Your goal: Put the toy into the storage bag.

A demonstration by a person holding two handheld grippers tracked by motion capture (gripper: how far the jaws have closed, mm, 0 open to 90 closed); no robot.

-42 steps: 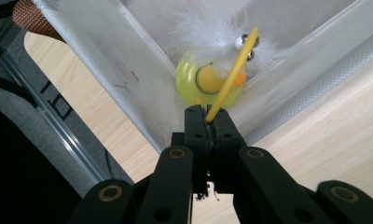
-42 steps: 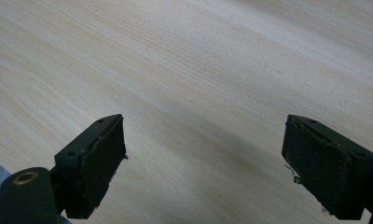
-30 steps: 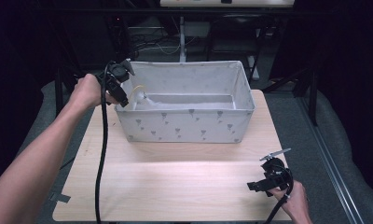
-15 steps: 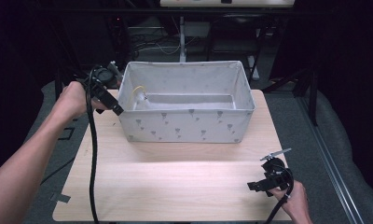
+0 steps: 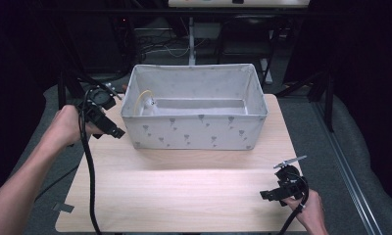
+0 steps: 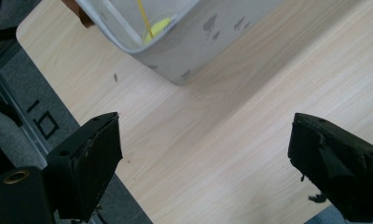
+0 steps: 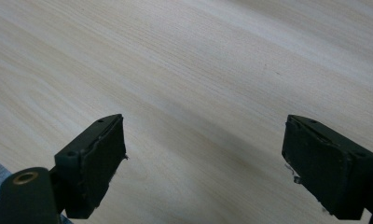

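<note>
We count one grey fabric bin (image 5: pixel 194 129) with small printed motifs, standing at the far middle of the wooden table (image 5: pixel 184 196); one yellow object (image 6: pixel 157 25) lies inside at its left end; our left gripper (image 5: pixel 102 117) sits just beside the bin's left wall, jaws wide apart and just opened, nothing between them; our right gripper (image 5: pixel 282 188), near the table's right front corner, is likewise spread and empty; no writing is legible.

Bare table (image 5: pixel 184 196) lies open — fabric bin (image 5: pixel 194 129) blocks the far half.
</note>
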